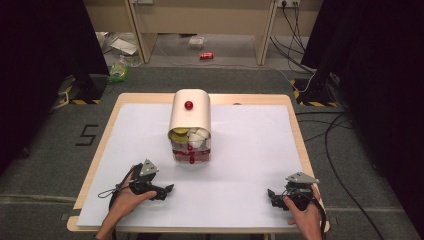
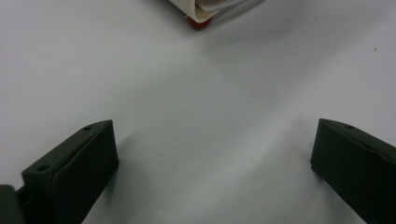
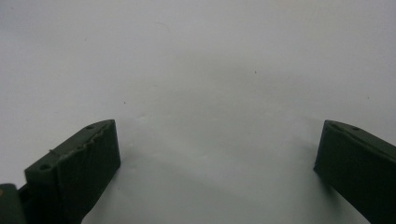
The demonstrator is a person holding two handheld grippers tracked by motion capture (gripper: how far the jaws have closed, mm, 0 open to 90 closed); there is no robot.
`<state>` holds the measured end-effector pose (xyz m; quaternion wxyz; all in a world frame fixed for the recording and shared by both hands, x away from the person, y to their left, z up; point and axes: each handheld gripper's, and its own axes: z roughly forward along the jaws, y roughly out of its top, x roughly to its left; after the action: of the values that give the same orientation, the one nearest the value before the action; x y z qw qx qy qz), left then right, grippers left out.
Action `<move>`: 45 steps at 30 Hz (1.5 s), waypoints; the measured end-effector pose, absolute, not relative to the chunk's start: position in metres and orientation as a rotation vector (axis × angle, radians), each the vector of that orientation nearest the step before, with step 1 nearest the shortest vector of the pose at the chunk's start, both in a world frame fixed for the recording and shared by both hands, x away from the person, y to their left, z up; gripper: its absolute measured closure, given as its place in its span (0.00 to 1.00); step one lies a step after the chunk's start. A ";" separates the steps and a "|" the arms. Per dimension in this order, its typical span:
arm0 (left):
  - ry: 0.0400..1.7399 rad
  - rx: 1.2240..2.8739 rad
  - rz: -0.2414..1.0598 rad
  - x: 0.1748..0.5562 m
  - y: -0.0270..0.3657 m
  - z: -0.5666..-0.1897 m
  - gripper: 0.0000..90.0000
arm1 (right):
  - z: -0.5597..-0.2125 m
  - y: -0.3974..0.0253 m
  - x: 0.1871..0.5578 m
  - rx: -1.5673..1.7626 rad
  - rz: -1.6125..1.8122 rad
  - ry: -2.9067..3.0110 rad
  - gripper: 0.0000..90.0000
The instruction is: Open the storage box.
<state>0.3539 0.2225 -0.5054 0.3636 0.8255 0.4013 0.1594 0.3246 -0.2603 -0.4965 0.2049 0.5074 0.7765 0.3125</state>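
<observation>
A cream bread-bin-like box (image 1: 190,117) with a rounded top and a red knob (image 1: 188,105) stands mid-table. Its front shows a clear panel with red knobs (image 1: 190,155) and white and yellow items inside. A corner of this box (image 2: 198,11) with a red foot appears at the top of the left gripper view. My left gripper (image 1: 167,190) rests on the white sheet in front and left of the box, its jaws wide open and empty. My right gripper (image 1: 270,196) lies near the front right edge, jaws wide open over bare white surface.
The white sheet (image 1: 250,150) covers a wooden table (image 1: 295,107). Beyond the table lie floor cables (image 1: 330,130), a red can (image 1: 206,55), tripod bases with hazard tape (image 1: 310,95) and a wooden bench frame (image 1: 200,20).
</observation>
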 end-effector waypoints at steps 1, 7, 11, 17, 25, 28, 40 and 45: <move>1.033 2.124 0.410 0.354 0.222 -0.505 0.00 | -0.497 -0.260 0.325 1.415 0.871 2.165 0.00; 1.033 2.124 0.410 0.354 0.222 -0.505 0.00 | -0.497 -0.260 0.325 1.414 0.872 2.164 0.00; 1.033 2.124 0.411 0.354 0.222 -0.505 0.00 | -0.497 -0.260 0.325 1.414 0.871 2.165 0.00; 1.033 2.124 0.412 0.354 0.222 -0.505 0.00 | -0.497 -0.260 0.325 1.415 0.872 2.165 0.00; 1.064 2.063 0.435 0.352 0.228 -0.503 0.12 | -0.496 -0.260 0.325 1.411 0.870 2.165 0.00; 1.054 2.039 0.452 0.351 0.229 -0.501 0.18 | -0.497 -0.260 0.325 1.412 0.872 2.165 0.00; 0.998 1.985 0.473 0.342 0.226 -0.482 0.17 | -0.497 -0.260 0.325 1.412 0.871 2.165 0.00; 0.983 1.951 0.486 0.337 0.226 -0.470 0.17 | -0.497 -0.260 0.325 1.411 0.871 2.164 0.00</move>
<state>0.3372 0.2261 -0.4701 0.4368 0.7842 0.3950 0.1954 0.3248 -0.2604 -0.4966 0.2060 0.5065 0.7766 0.3127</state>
